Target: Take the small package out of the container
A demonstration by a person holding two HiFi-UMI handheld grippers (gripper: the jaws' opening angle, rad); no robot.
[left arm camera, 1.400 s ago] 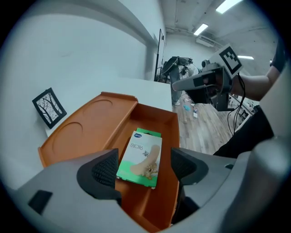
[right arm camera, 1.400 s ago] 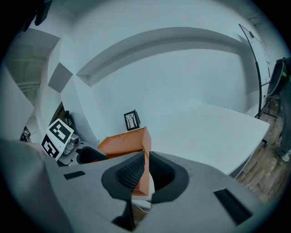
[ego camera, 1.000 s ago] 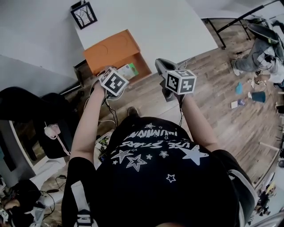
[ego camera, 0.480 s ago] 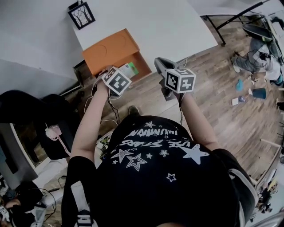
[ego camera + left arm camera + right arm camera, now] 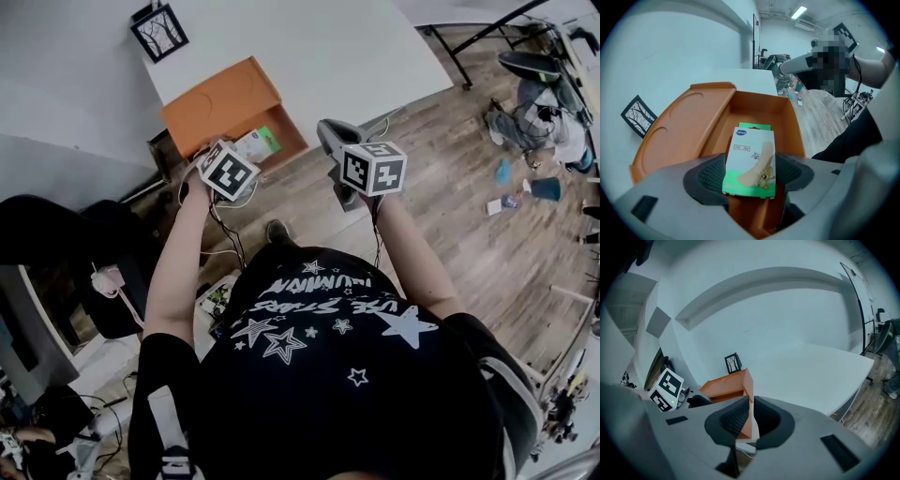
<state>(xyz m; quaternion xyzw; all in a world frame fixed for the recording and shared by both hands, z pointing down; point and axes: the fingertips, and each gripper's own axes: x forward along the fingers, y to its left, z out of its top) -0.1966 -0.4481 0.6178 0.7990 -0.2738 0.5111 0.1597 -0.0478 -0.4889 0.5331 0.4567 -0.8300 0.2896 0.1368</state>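
Since a moment ago the left gripper (image 5: 751,169) has slid a little to the left in the head view, and the small package (image 5: 750,157) now shows more of its pale front there. That gripper has its two dark pads (image 5: 708,172) pressed on the sides of the small package, so it is holding it. The small package is a flat box, white and green, with a cartoon cat and mouse on it. It leans back a bit, with its top end pointing away. It sits over the open part of the orange container (image 5: 761,107), between the container's two side walls. I cannot tell if its bottom end touches the inside of the container or is just above it. The container's lid (image 5: 677,136) is open and lies flat to the left. The orange container stands at the near corner of the white table (image 5: 328,47), with a small black picture frame (image 5: 157,31) near it. The right gripper (image 5: 751,416) is off to the right of the container, over the wood floor (image 5: 450,187). Its jaws are almost pressed together, with only a thin slit between them, and they hold nothing.
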